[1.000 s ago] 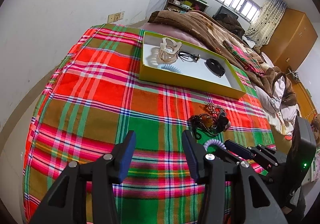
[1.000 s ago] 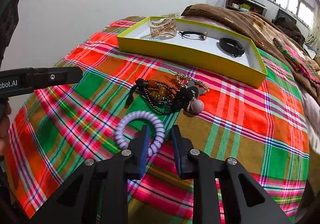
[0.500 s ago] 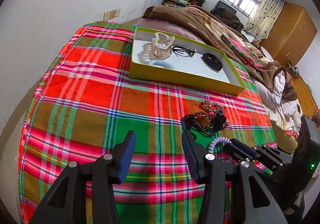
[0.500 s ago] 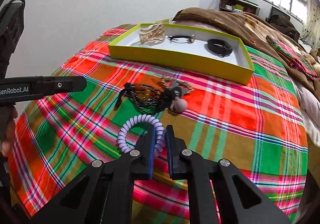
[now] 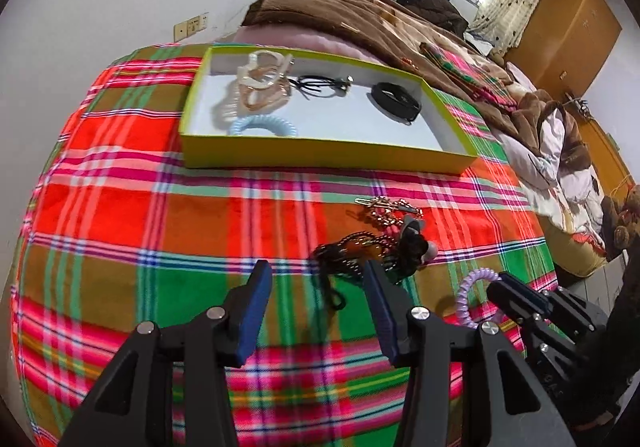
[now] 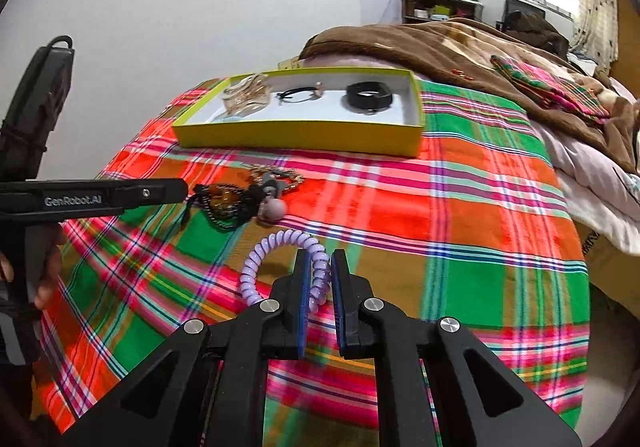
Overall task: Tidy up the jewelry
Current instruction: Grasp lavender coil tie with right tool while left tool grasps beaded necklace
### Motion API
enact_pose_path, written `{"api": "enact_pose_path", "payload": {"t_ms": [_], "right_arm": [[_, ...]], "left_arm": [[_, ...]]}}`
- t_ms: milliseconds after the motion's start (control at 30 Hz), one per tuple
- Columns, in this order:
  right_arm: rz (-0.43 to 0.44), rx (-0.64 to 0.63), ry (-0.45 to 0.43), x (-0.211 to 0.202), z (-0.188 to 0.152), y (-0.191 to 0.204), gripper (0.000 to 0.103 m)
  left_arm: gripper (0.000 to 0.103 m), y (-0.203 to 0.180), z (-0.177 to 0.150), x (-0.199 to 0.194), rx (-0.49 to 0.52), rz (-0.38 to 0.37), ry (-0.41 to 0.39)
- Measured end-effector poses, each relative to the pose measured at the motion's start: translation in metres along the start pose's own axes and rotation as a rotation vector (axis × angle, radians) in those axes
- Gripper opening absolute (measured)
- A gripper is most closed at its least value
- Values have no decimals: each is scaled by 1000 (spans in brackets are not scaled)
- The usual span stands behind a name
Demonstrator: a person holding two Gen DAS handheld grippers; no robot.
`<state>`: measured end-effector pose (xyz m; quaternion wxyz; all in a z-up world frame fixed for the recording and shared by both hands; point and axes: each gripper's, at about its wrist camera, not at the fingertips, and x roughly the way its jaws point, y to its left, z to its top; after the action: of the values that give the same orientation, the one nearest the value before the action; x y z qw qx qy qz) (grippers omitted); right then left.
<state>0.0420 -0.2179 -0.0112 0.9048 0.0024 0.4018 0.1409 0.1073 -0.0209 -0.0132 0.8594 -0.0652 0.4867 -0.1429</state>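
Jaws, right gripper (image 6: pixel 319 272): clenched on the lilac spiral hair tie (image 6: pixel 280 259), one side of the coil pinched between the blue pads, the rest of the loop arching up and out to the left, clear of the cloth in the right wrist view

Jaws, left gripper (image 5: pixel 316 311): released, standing apart with nothing between them, hanging over the plaid cloth (image 5: pixel 120 207) just short of the jewelry heap

Jewelry heap (image 5: pixel 380 247): tangle of dark beaded strands, an amber piece, a gold chain and a grey-pink ball, lying on the plaid cloth between the grippers and the box; individual pieces hard to separate

Yellow-green box (image 5: pixel 320 157): shallow, open, white inside, on the plaid cloth beyond the heap

Contents of the box, left to right:
- clear and beige hair claws (image 5: pixel 262 81), piled at the left end
- pale blue spiral hair tie (image 5: pixel 264 126), against the near wall below the claws
- thin black cord bracelet (image 5: pixel 320 85), middle
- black band (image 5: pixel 395 101), toward the right end, apart from the others

Plaid cloth: red, green, orange and pink check, spread over the near end of a bed

Brown blanket (image 5: pixel 360 19): rumpled behind the box, further up the bed

Person's hand (image 6: pixel 48 271): fingers wrapped on the left gripper's handle, at the left edge of the right wrist view
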Motion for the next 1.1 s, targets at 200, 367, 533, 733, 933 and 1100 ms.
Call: {"api": "enact_pose_path", "payload": {"t_ms": [200,367,533,733,933,1100], "right_arm": [[3,25,-17,-4,-1,-10,10],[5,28,-25,-8,-2,-16,11],[7,37,-28,-8,-2,-20,11],[8,37,-35,-8,-1,-21,11],[10,36,-37,-8,0,-20,11],[8,36,-38,-8,-1,-21,10]], "left_arm": [[50,-16,4,16,41,9,30],[50,-20,5,22,49,34,46],[50,-24,7,26,75,77,38],[45,-27,6,27,102,115,28],[34,-25,3,25,119,146,27],[25,-25,3,23,120,140,23]]}}
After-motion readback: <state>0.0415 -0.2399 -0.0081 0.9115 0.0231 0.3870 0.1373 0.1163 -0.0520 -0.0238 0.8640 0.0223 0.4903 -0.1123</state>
